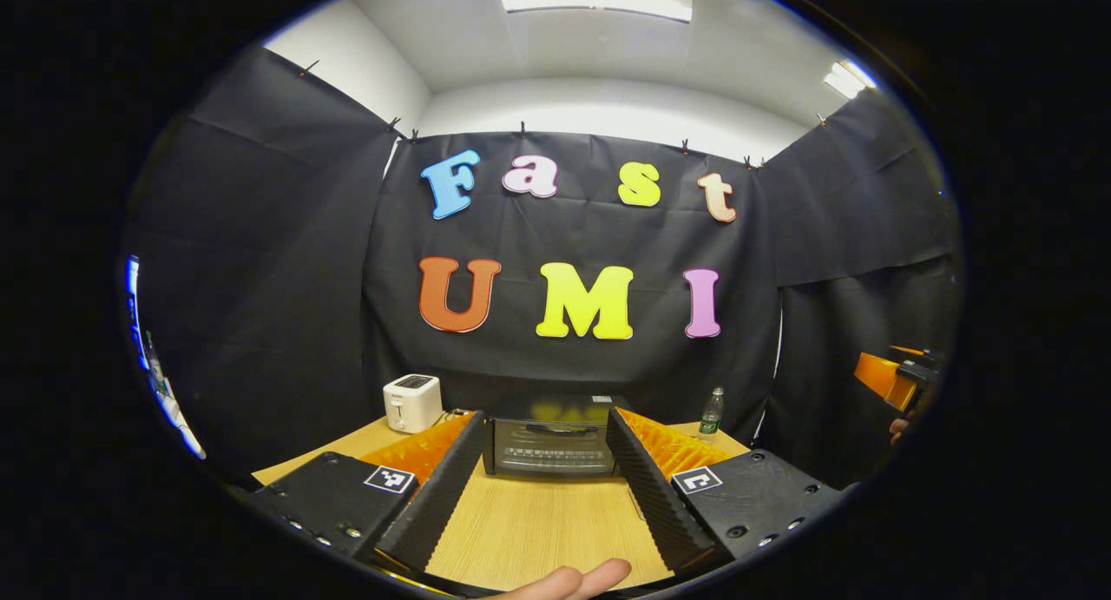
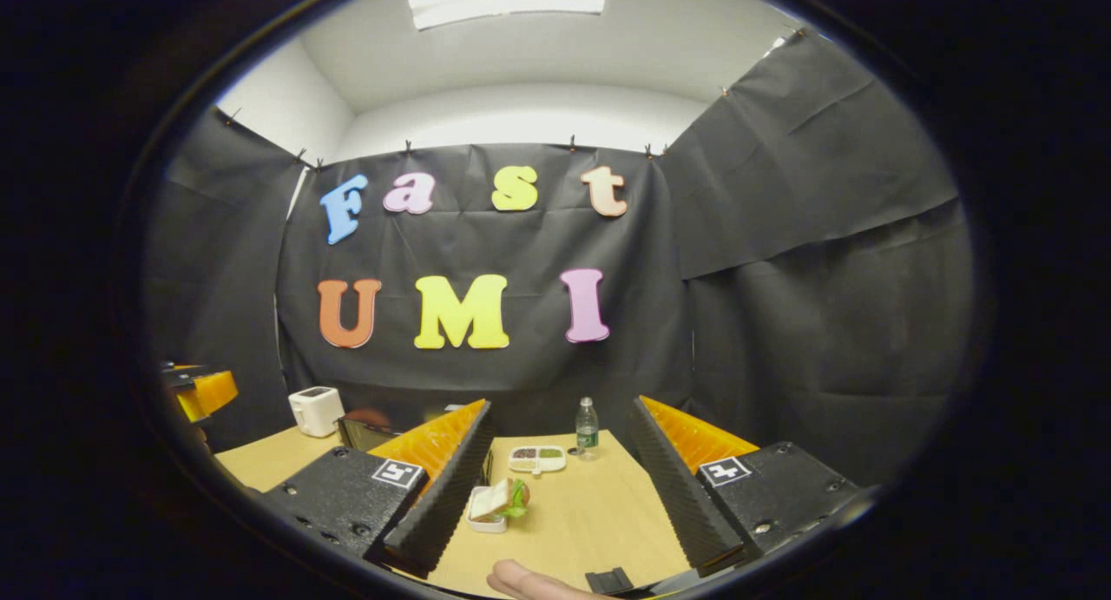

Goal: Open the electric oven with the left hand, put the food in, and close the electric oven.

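Note:
The black electric oven (image 1: 552, 444) stands at the back of the wooden table (image 1: 538, 522), door closed, its handle (image 1: 550, 427) across the top of the door. My left gripper (image 1: 543, 419) is open and lined up with the oven, a short way in front of it, holding nothing. In the right gripper view, the food is a sandwich in a small white tray (image 2: 499, 503), lying just beside the inner finger. My right gripper (image 2: 560, 407) is open and empty above the table (image 2: 599, 513). A corner of the oven (image 2: 369, 431) shows behind that finger.
A white toaster (image 1: 412, 402) sits left of the oven and a small water bottle (image 1: 711, 412) to its right. A white compartment tray (image 2: 537, 458) lies in front of the bottle (image 2: 587, 428). The other gripper (image 1: 894, 376) hovers at far right. A fingertip (image 1: 573, 581) shows at the bottom edge.

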Available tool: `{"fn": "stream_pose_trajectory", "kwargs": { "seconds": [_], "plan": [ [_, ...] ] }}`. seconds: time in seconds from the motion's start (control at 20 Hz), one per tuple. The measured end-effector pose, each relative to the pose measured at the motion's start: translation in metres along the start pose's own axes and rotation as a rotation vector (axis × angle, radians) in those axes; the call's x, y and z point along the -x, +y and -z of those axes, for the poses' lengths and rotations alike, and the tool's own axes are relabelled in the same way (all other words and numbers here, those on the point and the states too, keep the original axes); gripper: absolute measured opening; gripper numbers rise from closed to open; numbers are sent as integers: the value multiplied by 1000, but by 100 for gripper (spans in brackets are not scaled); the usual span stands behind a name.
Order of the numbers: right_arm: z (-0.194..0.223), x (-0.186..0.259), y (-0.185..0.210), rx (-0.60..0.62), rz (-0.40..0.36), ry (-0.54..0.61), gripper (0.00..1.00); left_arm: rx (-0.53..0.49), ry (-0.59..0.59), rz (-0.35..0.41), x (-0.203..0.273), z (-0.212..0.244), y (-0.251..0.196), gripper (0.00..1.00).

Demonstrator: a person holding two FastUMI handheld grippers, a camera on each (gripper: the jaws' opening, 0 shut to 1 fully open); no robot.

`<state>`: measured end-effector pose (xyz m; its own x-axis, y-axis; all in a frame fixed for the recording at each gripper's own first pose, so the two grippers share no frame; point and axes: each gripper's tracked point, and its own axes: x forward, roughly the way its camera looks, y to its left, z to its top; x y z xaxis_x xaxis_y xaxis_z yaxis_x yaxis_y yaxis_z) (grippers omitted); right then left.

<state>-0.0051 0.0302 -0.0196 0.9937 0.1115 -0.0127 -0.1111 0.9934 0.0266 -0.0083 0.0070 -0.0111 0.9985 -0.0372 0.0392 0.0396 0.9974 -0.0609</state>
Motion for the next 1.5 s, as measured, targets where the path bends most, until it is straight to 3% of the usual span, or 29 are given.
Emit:
{"fn": "stream_pose_trajectory", "kwargs": {
  "seconds": [0.3,0.7,0.8,1.05,1.3,1.35,1.4,1.5],
  "plan": [
    [16,-24,9,-6,-46,6,96,4,27,28,-34,18,-5,92],
    [45,-77,1,-31,-77,56,96,-14,152,47,-147,57,-6,92],
    [50,-86,-3,-44,-79,64,100,-14,197,47,-183,73,-4,92],
    [73,-111,-23,-66,-58,110,96,-83,314,49,-271,130,-7,92],
    [86,-129,-44,-53,-30,121,96,-108,433,52,-322,189,-18,93],
    [90,-131,-46,-53,-28,124,96,-101,445,55,-326,196,-21,84],
    [92,-132,-47,-58,-32,127,96,-99,450,52,-331,201,-22,94],
    [98,-134,-46,-81,-41,133,96,-105,454,48,-335,204,-22,95]
  ]
}}
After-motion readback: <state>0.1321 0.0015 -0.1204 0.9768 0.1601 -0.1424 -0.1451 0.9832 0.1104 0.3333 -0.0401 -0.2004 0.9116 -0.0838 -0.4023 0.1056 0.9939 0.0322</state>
